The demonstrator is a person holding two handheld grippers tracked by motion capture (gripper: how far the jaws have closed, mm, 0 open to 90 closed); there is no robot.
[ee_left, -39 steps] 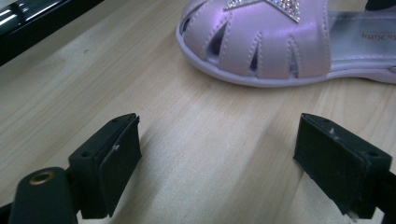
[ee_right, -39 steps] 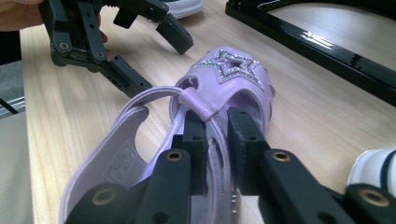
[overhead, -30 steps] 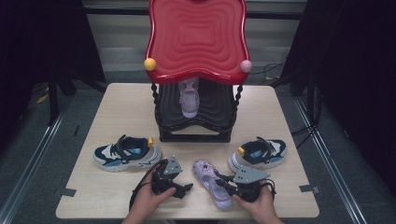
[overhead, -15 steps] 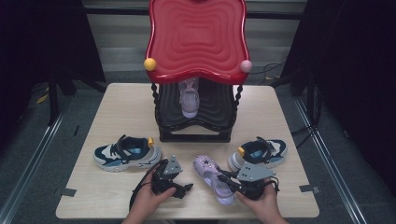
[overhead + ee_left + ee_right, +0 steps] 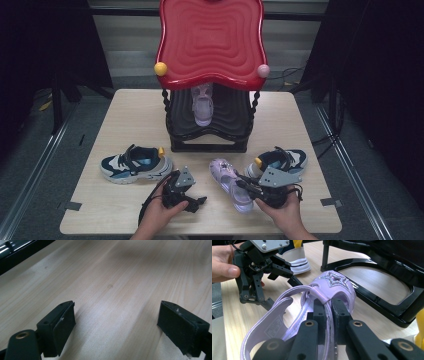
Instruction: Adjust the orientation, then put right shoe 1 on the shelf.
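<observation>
A lilac sandal (image 5: 229, 184) with a glittery star (image 5: 334, 279) hangs just above the table at the front, its strap pinched between the jaws of my right gripper (image 5: 327, 305), which is shut on it. The sandal's mate (image 5: 203, 105) stands on the black shoe rack (image 5: 220, 145) under its red wavy top (image 5: 210, 42). My left gripper (image 5: 199, 202) rests low over the bare wooden table (image 5: 112, 277) left of the sandal. Its jaws stand wide apart with nothing between them, and the pads (image 5: 63, 327) are clear of everything.
A blue and white sneaker (image 5: 134, 163) lies at the front left, and its pair (image 5: 282, 159) at the front right beside my right hand. The rack fills the table's middle and back. The left gripper (image 5: 257, 272) sits close to the sandal's toe side.
My right gripper has risen a little with the lilac sandal in its jaws. The left gripper has stayed where it was.
</observation>
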